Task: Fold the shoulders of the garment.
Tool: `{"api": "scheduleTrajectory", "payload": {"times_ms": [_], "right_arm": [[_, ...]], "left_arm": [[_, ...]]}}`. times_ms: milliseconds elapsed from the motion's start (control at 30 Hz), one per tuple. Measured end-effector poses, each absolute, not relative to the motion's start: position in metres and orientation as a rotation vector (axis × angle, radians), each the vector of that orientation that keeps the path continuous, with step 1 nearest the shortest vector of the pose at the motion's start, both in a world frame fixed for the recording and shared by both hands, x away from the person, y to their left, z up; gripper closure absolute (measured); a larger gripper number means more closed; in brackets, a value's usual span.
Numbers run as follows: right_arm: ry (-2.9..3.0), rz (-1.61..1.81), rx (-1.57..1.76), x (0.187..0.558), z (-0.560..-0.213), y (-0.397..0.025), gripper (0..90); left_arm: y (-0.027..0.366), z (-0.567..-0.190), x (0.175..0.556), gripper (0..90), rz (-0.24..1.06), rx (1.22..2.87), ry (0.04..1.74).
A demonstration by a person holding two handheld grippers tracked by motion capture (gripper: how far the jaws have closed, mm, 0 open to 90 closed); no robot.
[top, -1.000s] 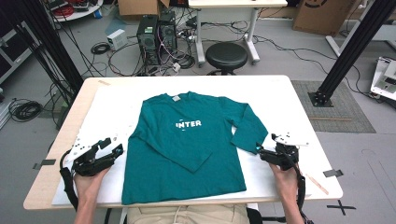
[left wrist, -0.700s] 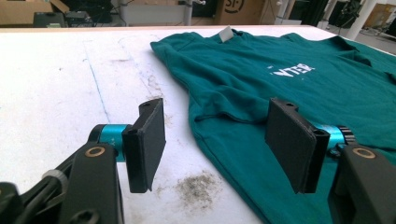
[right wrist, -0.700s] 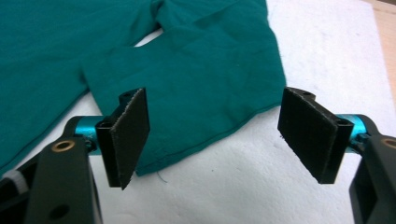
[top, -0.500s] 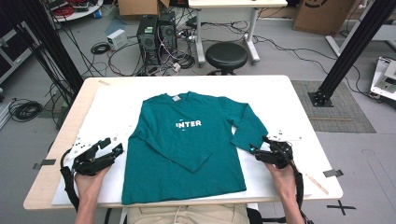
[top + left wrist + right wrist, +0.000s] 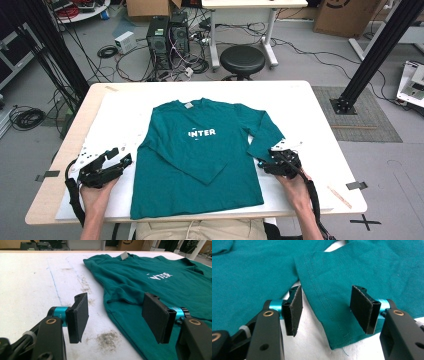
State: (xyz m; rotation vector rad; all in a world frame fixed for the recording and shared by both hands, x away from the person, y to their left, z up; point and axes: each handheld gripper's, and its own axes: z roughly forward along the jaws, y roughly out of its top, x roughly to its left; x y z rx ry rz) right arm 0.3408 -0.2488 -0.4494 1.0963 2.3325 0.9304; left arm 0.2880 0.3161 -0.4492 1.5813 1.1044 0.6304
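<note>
Left gripper resting on the white table, jaws apart and empty, just beside the near left edge of the teal shirt. Shirt spread flat mid-table, collar away from the person, hem toward them, long axis running front to back; one sleeve folded in across the chest. In the left gripper view, shirt lying off to the right of the jaws, side seam about level with the right-hand jaw.

Right gripper nearer to cloth: jaws wide apart and straddling the cuff of the other sleeve, which bends back toward the near right. Cuff edge between the pads, stitched hem pointing toward the camera; probably not yet pinched, though contact underneath hard to judge. So right hand placed to close, left needing a short shift rightward.

Table top scuffed, with a dark smudge. Beyond: black stool, computer towers, loose cables on grey floor.
</note>
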Motion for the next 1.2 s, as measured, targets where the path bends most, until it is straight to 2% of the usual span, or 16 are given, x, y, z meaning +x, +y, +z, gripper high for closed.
{"api": "scheduleTrajectory", "payload": {"times_ms": [100,300,367,400,433,567,767,933,1200], "right_arm": [[2.336,0.939,1.119,0.342,-0.45,-0.25,46.2],[2.32,0.968,1.15,0.343,-0.45,-0.252,66.5],[2.316,0.964,1.15,0.344,-0.45,-0.253,69.3],[2.306,0.969,1.174,0.345,-0.45,-0.254,74.8],[2.306,0.969,1.174,0.345,-0.45,-0.254,74.8],[2.295,0.997,1.214,0.348,-0.45,-0.258,84.8],[2.279,1.113,1.294,0.349,-0.446,-0.268,87.4],[2.191,1.233,1.266,0.34,-0.428,-0.271,87.8],[2.245,1.233,1.09,0.329,-0.408,-0.226,87.8]], "left_arm": [[0.316,-0.449,0.288,38.1,0.632,1.582,1.105],[0.315,-0.449,0.288,38.1,0.633,1.581,1.109],[0.315,-0.449,0.288,38.2,0.633,1.582,1.109],[0.315,-0.449,0.288,38.2,0.634,1.582,1.11],[0.315,-0.449,0.288,38.2,0.635,1.582,1.11],[0.314,-0.449,0.288,38.2,0.643,1.588,1.107],[0.314,-0.449,0.288,38.2,0.642,1.588,1.111],[0.315,-0.449,0.288,38.3,0.641,1.587,1.114],[0.315,-0.449,0.288,38.3,0.646,1.59,1.108]]}}
